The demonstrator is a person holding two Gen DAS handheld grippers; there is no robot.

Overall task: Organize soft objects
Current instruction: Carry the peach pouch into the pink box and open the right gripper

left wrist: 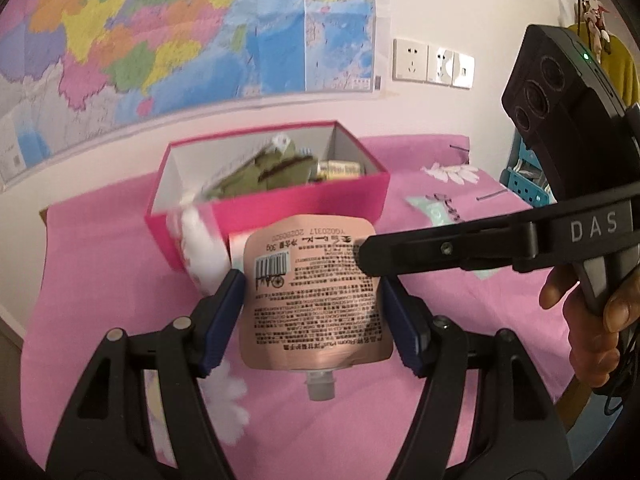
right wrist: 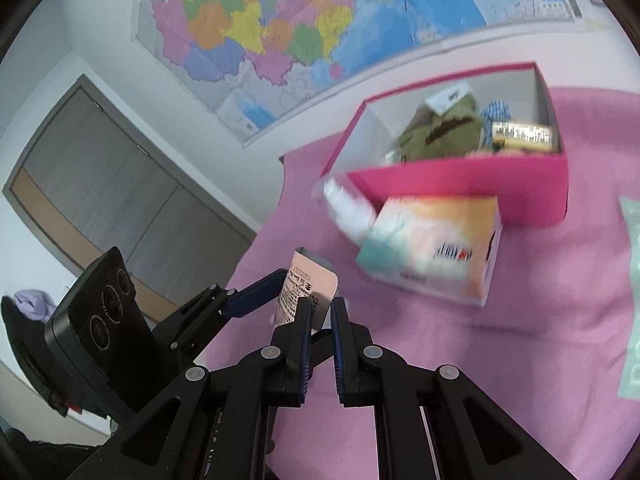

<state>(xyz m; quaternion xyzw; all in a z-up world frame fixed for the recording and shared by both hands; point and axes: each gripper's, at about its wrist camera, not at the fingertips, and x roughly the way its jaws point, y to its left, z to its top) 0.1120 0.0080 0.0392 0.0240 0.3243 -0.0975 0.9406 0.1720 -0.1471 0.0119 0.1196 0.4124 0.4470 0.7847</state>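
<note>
A beige-pink spout pouch (left wrist: 316,320) hangs spout-down above the pink cloth. My left gripper (left wrist: 311,282) is shut on it, one blue pad on each side edge. From the right, my right gripper (left wrist: 362,252) is shut on the pouch's top right corner. In the right wrist view the right gripper (right wrist: 321,306) has its fingers almost together on the pouch (right wrist: 308,280), with a blue left finger (right wrist: 256,298) beside it. Behind stands an open pink box (left wrist: 304,204) (right wrist: 480,184) holding a green soft item (left wrist: 276,170) (right wrist: 444,128) and a yellow packet.
A pastel carton (right wrist: 436,248) and a blurred white bottle (right wrist: 348,208) lie just in front of the box. A teal packet (left wrist: 432,208) and hairpins lie on the pink cloth (left wrist: 460,320) to the right. A blue basket (left wrist: 524,184) stands past the table's right edge. A hand (left wrist: 600,312) holds the right gripper.
</note>
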